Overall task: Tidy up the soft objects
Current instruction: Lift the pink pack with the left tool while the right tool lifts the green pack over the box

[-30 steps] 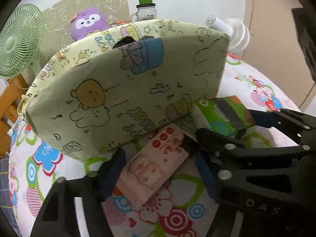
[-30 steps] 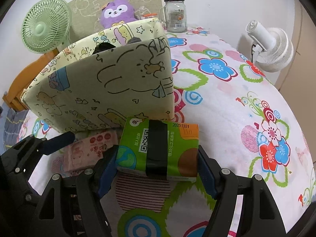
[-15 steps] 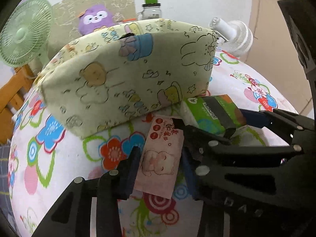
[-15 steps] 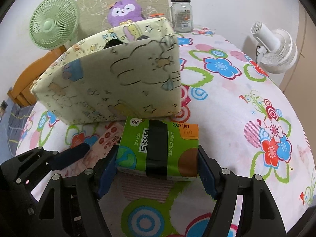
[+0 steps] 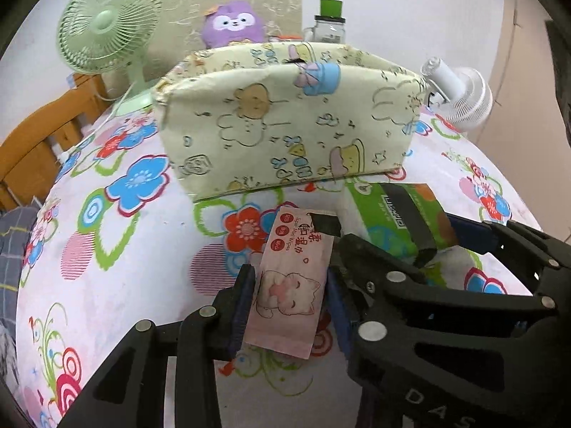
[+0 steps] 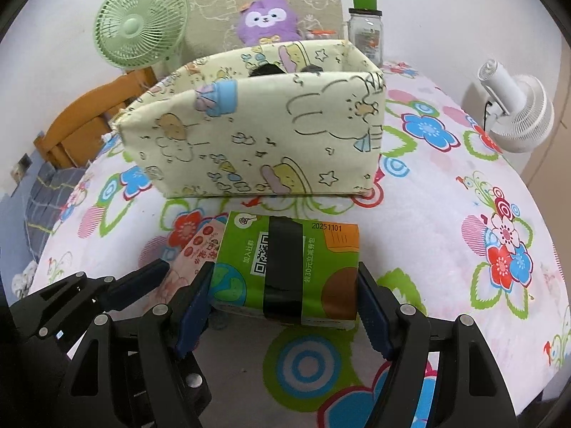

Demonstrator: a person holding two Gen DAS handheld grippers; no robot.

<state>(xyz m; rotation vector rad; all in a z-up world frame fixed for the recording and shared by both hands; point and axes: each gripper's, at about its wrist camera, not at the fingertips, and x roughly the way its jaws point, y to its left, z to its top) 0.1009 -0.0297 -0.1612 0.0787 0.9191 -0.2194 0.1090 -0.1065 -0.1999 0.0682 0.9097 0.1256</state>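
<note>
My left gripper (image 5: 291, 303) is shut on a pink wet-wipes pack (image 5: 296, 278) with a cat printed on it, held just above the floral cloth. Beside it on the right, my right gripper (image 6: 285, 306) is shut on a green tissue pack (image 6: 321, 267) wrapped with a black band. In the right wrist view the pink pack (image 6: 200, 249) shows at the left of the green one. A pale yellow fabric box (image 5: 285, 125) with cartoon prints stands open-topped a short way beyond both packs; dark items peek over its rim (image 6: 267, 69).
The floral cloth (image 6: 446, 214) covers the rounded surface. Behind the box stand a green fan (image 5: 107, 21), a purple plush (image 5: 232, 23) and a green-lidded jar (image 5: 330, 25). A white fan (image 5: 460, 96) sits far right, wooden furniture (image 5: 35, 142) far left.
The left jaws closed onto the pink pack, which lay loose between them before. Both grippers drew back from the fabric box with their packs, and the left one rolled.
</note>
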